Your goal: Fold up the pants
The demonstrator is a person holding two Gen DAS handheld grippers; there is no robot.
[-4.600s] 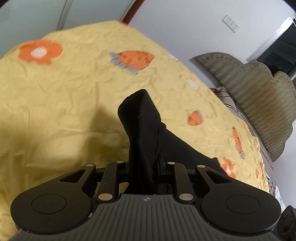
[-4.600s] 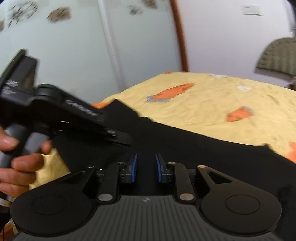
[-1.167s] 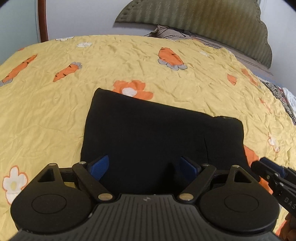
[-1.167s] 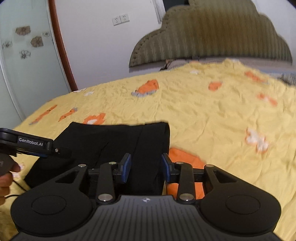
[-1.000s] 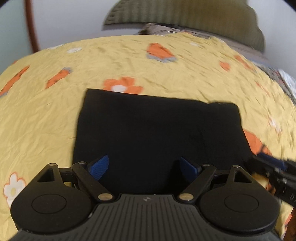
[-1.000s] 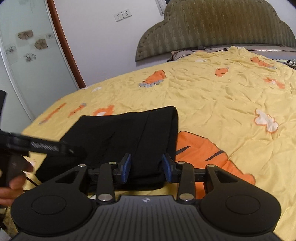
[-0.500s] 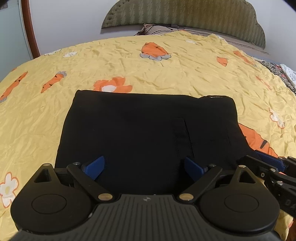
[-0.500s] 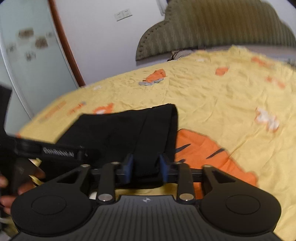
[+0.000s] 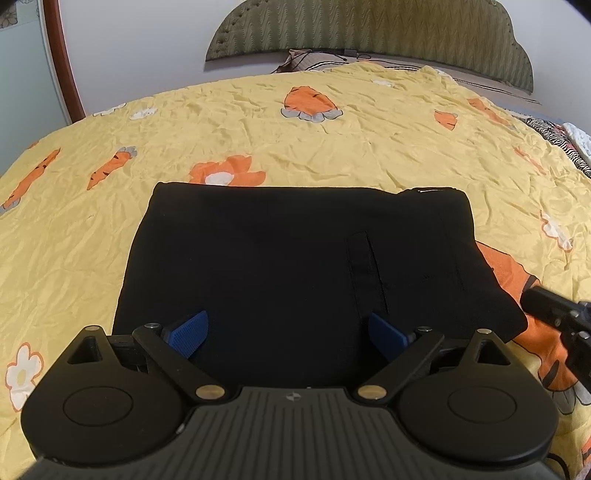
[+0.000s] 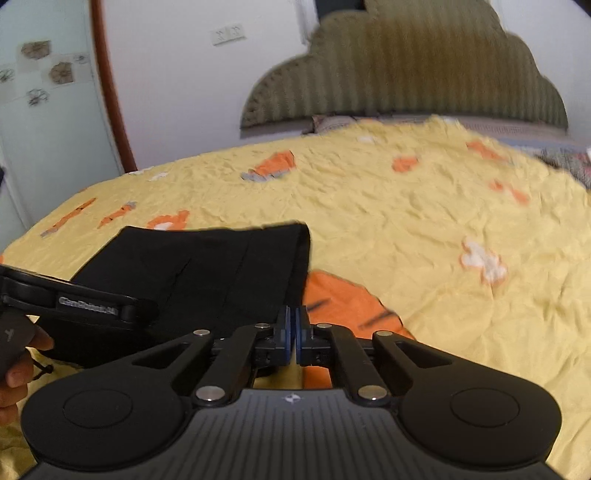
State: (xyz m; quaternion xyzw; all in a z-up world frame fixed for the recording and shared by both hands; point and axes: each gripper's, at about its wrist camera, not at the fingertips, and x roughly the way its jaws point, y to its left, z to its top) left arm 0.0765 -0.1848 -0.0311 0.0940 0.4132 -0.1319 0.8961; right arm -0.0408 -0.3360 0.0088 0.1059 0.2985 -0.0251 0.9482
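Yellow carrot-print bedspread (image 9: pixel 369 147), green headboard (image 9: pixel 369 29), black pants (image 9: pixel 295 251)

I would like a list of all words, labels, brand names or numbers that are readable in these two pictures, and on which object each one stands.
"GenRobot.AI": white letters on the side of the left gripper, blurred in the right wrist view, so this reading is likely but not certain.
Small white mark at the waistband corner of the black pants: too small to read.
Small emblem on each gripper body: a logo, not text.
Wall socket plate: no readable text.
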